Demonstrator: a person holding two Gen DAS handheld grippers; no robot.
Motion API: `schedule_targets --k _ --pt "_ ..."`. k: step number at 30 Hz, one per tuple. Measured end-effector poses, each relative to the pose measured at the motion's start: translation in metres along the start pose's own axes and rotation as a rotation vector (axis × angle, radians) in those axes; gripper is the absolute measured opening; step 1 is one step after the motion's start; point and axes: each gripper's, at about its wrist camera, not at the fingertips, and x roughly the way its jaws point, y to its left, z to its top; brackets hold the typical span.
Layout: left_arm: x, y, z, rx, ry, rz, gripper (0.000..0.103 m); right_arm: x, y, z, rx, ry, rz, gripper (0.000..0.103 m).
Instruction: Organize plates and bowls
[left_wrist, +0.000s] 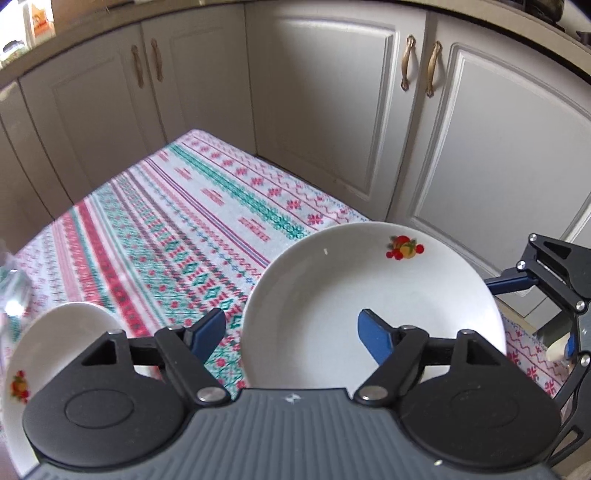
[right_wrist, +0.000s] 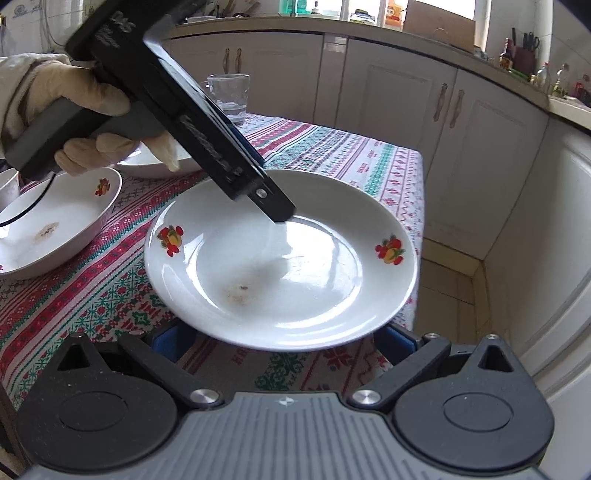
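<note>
A white plate (right_wrist: 280, 258) with fruit decals lies near the table's right corner; it also shows in the left wrist view (left_wrist: 369, 295). My left gripper (left_wrist: 291, 332) is open, one blue finger over the plate's near rim, the other over the cloth; in the right wrist view it (right_wrist: 280, 210) reaches down onto the plate. My right gripper (right_wrist: 284, 343) is open, its blue fingers (right_wrist: 170, 341) low beside and under the plate's near rim; it also shows at the right in the left wrist view (left_wrist: 554, 295). A white bowl (right_wrist: 55, 221) with a fruit decal sits left; it also shows in the left wrist view (left_wrist: 44, 350).
The table has a patterned red-green tablecloth (left_wrist: 192, 221). Another white dish (right_wrist: 147, 160) and a glass mug (right_wrist: 229, 96) stand at the back. White cabinet doors (right_wrist: 480, 155) close in behind and right of the table. The table edge runs just right of the plate.
</note>
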Motion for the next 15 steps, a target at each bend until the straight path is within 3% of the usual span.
schedule_targets --k 8,15 --pt "-0.059 -0.005 -0.026 -0.016 -0.092 0.059 0.086 -0.035 0.019 -0.009 0.030 -0.044 -0.005 0.103" --pt "-0.102 -0.018 -0.072 -0.074 -0.131 0.113 0.088 -0.049 0.041 -0.015 0.030 -0.067 0.015 0.103"
